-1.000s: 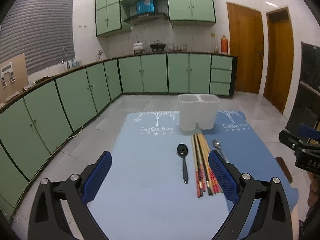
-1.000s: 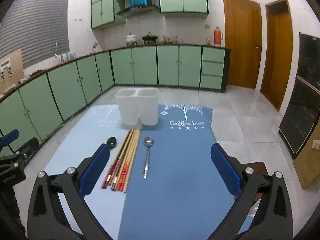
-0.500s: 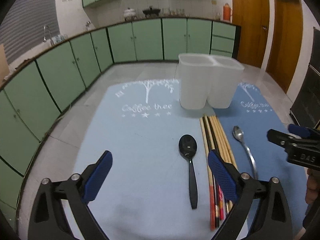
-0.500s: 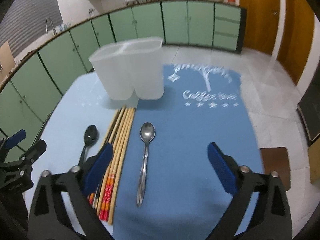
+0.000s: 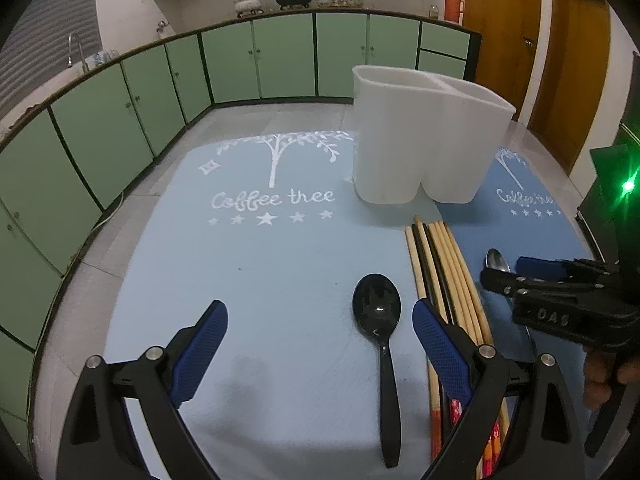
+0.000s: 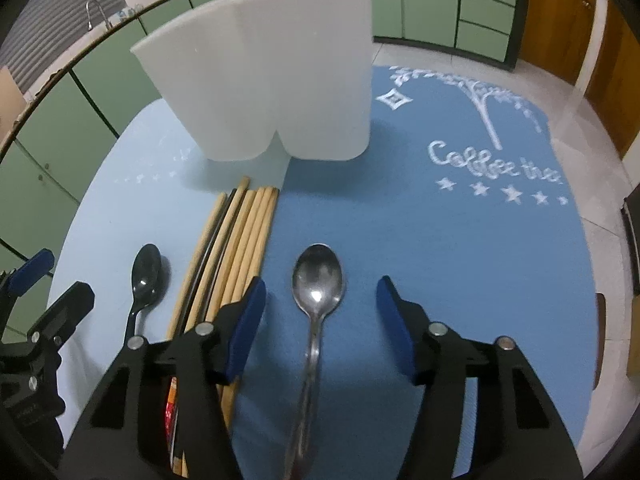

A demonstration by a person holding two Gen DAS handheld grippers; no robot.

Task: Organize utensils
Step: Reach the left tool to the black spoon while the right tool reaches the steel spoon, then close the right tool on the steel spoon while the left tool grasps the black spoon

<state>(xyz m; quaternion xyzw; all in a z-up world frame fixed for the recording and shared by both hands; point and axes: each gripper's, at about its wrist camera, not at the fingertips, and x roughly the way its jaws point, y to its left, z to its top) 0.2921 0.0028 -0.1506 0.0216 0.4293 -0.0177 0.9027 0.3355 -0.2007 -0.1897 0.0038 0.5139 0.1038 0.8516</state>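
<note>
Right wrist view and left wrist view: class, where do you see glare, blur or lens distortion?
Right wrist view: glare spot on the metal spoon bowl, its handle blurred near the lens. Left wrist view: counter edge bowed by fisheye; green light flare at right; highlight on the black spoon.

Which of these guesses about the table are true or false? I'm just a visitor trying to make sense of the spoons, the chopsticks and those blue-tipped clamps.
1. The metal spoon lies between the right gripper's fingers, untouched. True; the jaws have just been closing but the pads stand clear of it.
2. The black spoon is already in the white holder. False; it lies on the light blue mat.
3. The chopsticks lie between the two spoons. True.
4. The left gripper grips the chopsticks. False; it is open and holds nothing.
5. The white holder lies tipped over. False; it stands upright.
</note>
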